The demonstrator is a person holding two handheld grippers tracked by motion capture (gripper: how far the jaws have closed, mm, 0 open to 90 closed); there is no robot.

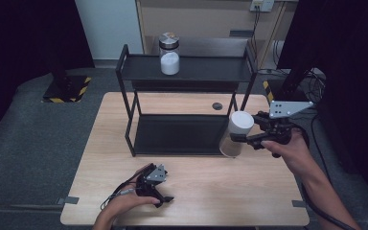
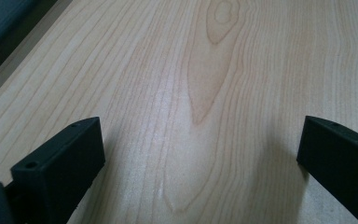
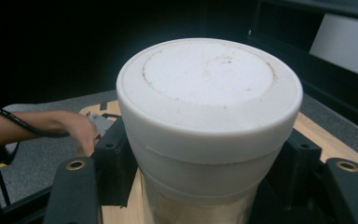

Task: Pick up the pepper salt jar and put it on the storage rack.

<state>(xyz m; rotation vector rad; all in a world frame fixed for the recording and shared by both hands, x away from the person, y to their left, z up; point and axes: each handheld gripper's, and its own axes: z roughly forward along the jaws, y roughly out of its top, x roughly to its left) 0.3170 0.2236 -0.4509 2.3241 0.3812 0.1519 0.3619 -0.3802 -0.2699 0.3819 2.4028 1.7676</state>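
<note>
A clear jar with a white lid point(image 1: 236, 132) stands tilted just right of the black shelf rack point(image 1: 182, 72), and my right gripper point(image 1: 243, 138) is shut on it below the lid. The right gripper view looks down on that lid point(image 3: 209, 88) held between both jaws. Another jar point(image 1: 169, 53), half full of white powder with a dark lid, rests on the rack's top shelf. My left gripper point(image 1: 162, 195) lies low at the table's front, open, with bare wood between its jaws point(image 2: 200, 154).
The rack's lower shelf point(image 1: 179, 134) is bare. A small dark hole point(image 1: 217, 106) marks the wooden table point(image 1: 196, 196) behind the rack. Cables point(image 1: 316, 81) trail off the back right. Grey floor surrounds the table.
</note>
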